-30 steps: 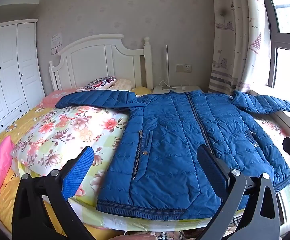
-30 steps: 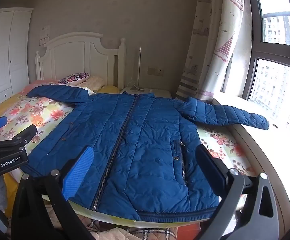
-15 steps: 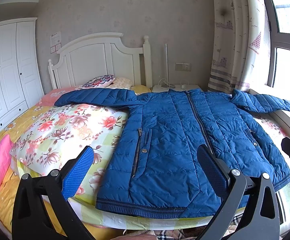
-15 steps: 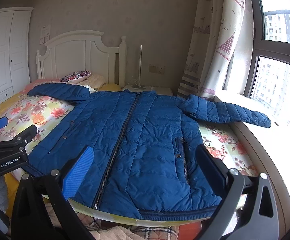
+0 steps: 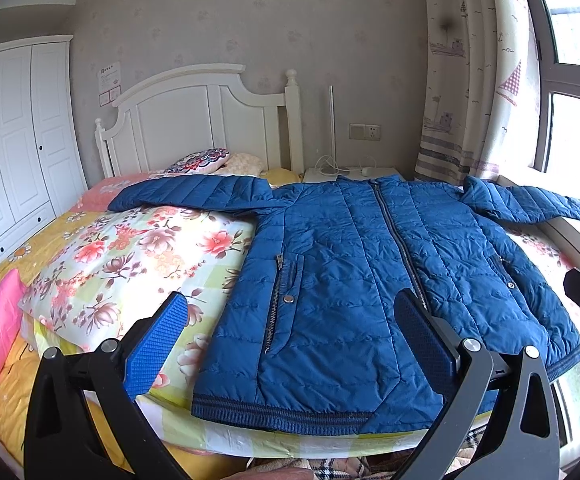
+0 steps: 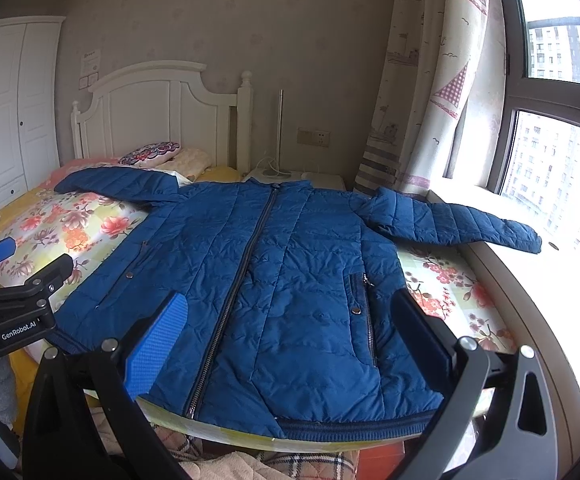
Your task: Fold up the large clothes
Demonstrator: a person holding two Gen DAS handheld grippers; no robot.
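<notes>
Holding both tongs, left [image 5: 290, 344] and right [image 6: 290, 340], spread wide and empty over the hem of the blue jacket [image 6: 274, 280] lying flat, zipped, sleeves out on the bed [image 5: 138, 256]; view barely shifted, so no fold started.
</notes>
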